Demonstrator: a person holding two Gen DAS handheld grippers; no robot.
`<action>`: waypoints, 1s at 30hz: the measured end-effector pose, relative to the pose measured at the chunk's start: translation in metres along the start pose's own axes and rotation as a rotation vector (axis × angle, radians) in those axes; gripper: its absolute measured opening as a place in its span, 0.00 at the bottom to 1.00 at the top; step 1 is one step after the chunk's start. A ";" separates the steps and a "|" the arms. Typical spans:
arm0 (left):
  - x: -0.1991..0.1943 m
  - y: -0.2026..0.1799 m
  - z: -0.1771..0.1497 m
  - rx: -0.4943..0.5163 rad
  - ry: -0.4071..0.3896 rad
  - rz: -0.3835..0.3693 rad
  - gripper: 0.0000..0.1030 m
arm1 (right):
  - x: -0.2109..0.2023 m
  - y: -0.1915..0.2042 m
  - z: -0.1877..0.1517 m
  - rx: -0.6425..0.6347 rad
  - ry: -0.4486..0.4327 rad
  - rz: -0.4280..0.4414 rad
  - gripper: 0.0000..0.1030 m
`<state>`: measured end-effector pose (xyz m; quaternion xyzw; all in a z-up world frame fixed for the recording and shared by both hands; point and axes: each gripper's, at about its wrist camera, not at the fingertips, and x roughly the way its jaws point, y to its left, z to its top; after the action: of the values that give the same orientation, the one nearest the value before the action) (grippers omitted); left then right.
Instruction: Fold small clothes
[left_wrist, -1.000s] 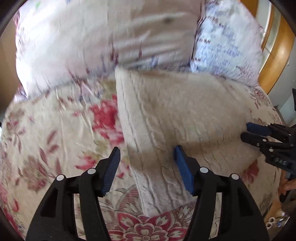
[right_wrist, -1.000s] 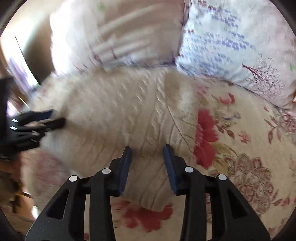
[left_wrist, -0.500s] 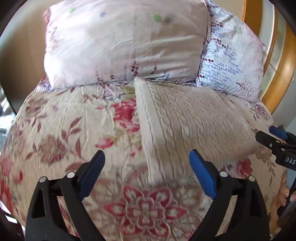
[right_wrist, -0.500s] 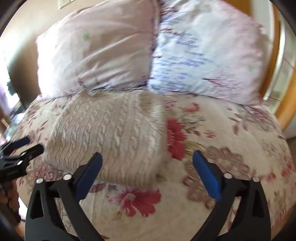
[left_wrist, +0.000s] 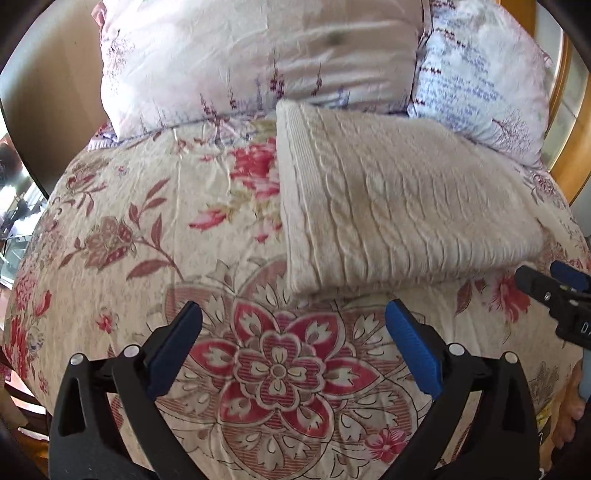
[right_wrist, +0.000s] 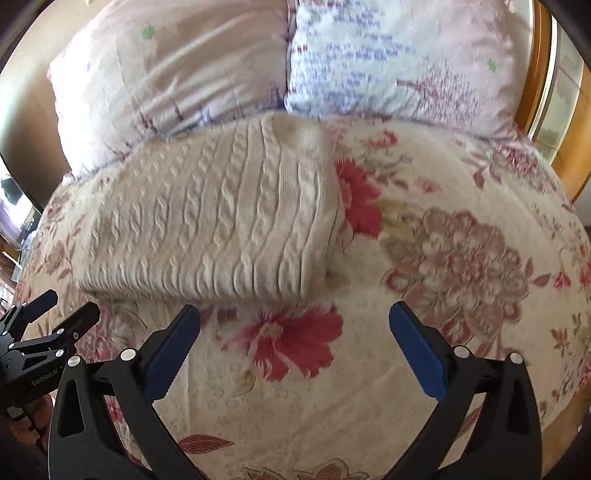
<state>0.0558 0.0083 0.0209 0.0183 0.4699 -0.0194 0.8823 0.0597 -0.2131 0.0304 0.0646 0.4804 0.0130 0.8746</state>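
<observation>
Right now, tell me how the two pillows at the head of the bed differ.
The left pillow is pale pink with sparse purple sprigs; the right pillow is whiter, with rows of blue-purple print and a tree motif. The folded sweater lies up against the left pillow, nearer it than the right one. Both lean side by side, touching.

A home bedroom: floral bedspread (left_wrist: 184, 229), two pillows (right_wrist: 399, 59).
</observation>
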 end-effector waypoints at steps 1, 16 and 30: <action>0.002 0.000 -0.001 -0.004 0.008 -0.006 0.96 | 0.003 0.001 -0.002 -0.001 0.011 -0.002 0.99; 0.025 -0.013 -0.011 0.024 0.076 -0.015 0.98 | 0.025 0.015 -0.021 -0.082 0.059 -0.068 0.99; 0.026 -0.013 -0.009 0.022 0.077 -0.013 0.98 | 0.026 0.014 -0.020 -0.074 0.071 -0.075 0.99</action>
<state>0.0619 -0.0044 -0.0060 0.0256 0.5032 -0.0296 0.8633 0.0573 -0.1954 -0.0002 0.0134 0.5125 0.0001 0.8586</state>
